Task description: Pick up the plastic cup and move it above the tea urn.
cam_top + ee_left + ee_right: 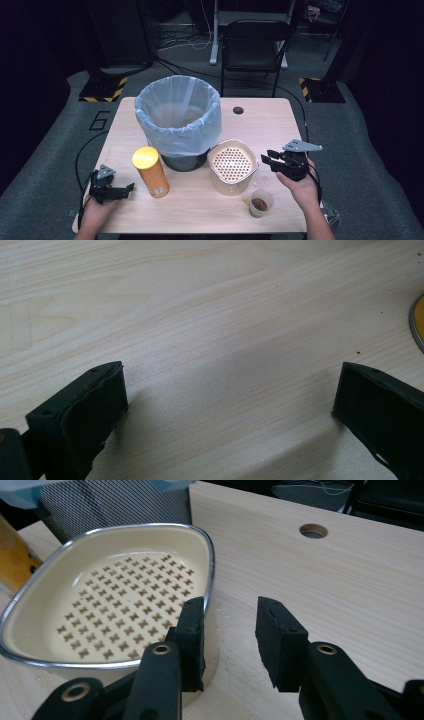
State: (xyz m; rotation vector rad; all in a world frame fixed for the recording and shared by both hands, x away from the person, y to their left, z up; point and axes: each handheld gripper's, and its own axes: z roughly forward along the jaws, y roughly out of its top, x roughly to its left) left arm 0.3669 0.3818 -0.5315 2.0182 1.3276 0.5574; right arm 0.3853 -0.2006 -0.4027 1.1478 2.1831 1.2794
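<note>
A cream tub (232, 165) with a perforated strainer insert stands mid-table, right of a yellow-lidded canister (150, 171). Behind them is a bin (177, 117) lined with a pale blue bag. A small clear cup (261, 202) with brown dregs sits near the front edge. My right gripper (268, 159) hovers just right of the tub, open with nothing between its jaws; in the right gripper view it (230, 615) sits beside the tub's rim (210, 555). My left gripper (129, 189) rests open on the table left of the canister, and in its own view (230, 385) the jaws stand wide apart over bare wood.
The wooden table (280, 120) has a cable hole (238, 110) at the back right. A black folding chair (255, 45) stands beyond the far edge. The canister's lid edge (419, 322) peeks in at the right of the left gripper view.
</note>
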